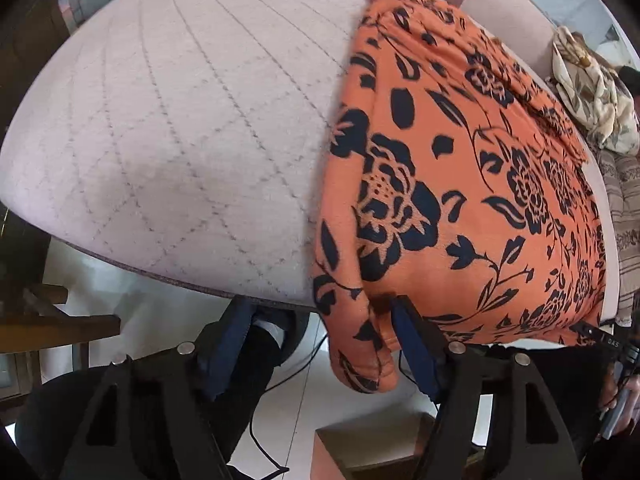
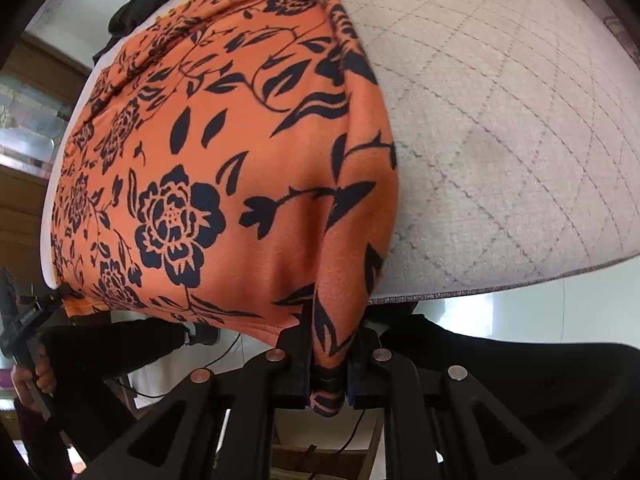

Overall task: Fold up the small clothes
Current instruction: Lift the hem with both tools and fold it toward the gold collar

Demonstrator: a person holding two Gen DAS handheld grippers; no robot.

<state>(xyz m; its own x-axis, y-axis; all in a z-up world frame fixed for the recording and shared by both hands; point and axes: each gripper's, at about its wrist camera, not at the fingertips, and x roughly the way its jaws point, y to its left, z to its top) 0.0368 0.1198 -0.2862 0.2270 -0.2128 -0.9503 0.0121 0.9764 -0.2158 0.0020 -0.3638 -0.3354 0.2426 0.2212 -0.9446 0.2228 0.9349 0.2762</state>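
An orange garment with black flowers (image 1: pixel 460 184) lies across the quilted pale table (image 1: pixel 180 140), its near edge hanging over the table's front. My left gripper (image 1: pixel 320 340) is open; a folded corner of the garment hangs between its blue pads (image 1: pixel 412 344) without being pinched. In the right wrist view the same garment (image 2: pixel 224 168) covers the left part of the table (image 2: pixel 500 140). My right gripper (image 2: pixel 328 368) is shut on the garment's near corner at the table edge. The left gripper also shows there at the far left (image 2: pixel 24 320).
A crumpled cream floral cloth (image 1: pixel 592 88) and a striped cloth (image 1: pixel 628 216) lie at the table's right side. A dark cloth (image 2: pixel 148 0) lies at the far end. A brown box (image 1: pixel 372 448) and cables are on the floor below.
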